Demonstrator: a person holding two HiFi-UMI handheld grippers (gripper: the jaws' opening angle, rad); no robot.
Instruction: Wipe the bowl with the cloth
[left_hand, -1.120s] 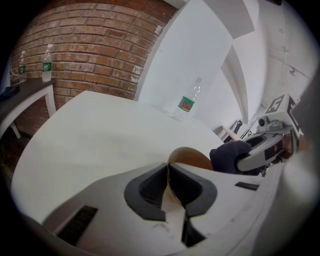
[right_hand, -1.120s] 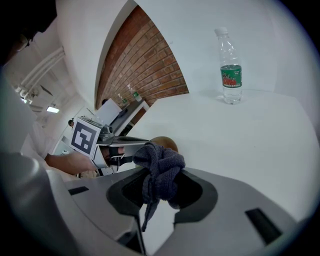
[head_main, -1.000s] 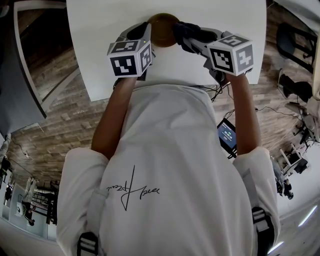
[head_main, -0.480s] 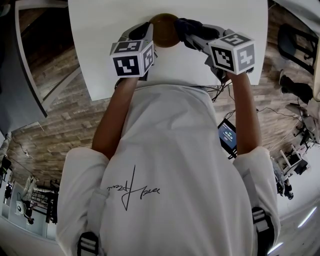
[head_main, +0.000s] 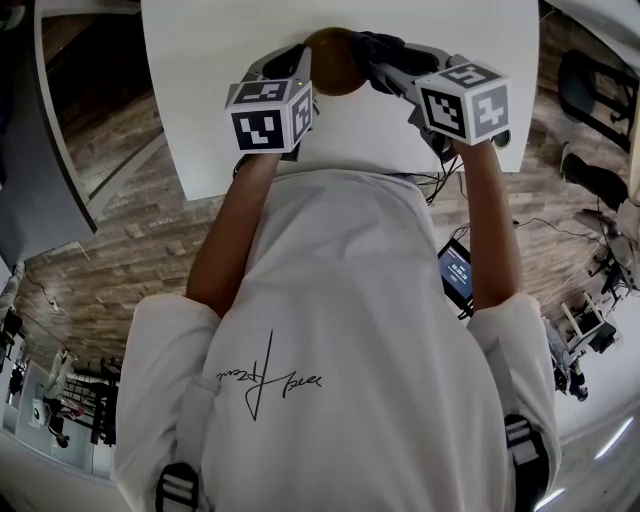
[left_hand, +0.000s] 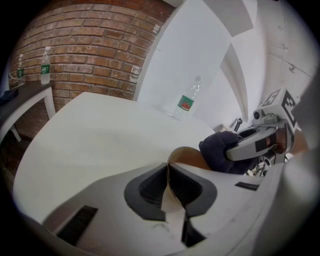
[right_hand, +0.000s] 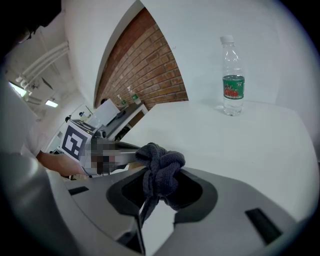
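At the left of the head view, the left gripper (head_main: 288, 62) is held over the white table (head_main: 200, 60). In the left gripper view its jaws are seen closed on the thin rim of the brown bowl (left_hand: 189, 157), which is pinched edge-on between the two dark pads (left_hand: 150, 187). From the head view the bowl is seen between the two grippers, above the table near the person's chest; whether it rests on the surface cannot be told.

Just right of the bowl, a bunched dark cloth (left_hand: 218, 152) is pressed against its right side. The cloth is clamped in the right gripper (right_hand: 159, 189), with the knotted wad bulging past the pads and a strand hanging down between them.

Farther back on the table, a clear water bottle (right_hand: 233, 75) with a green label is stood upright, well apart from the bowl.
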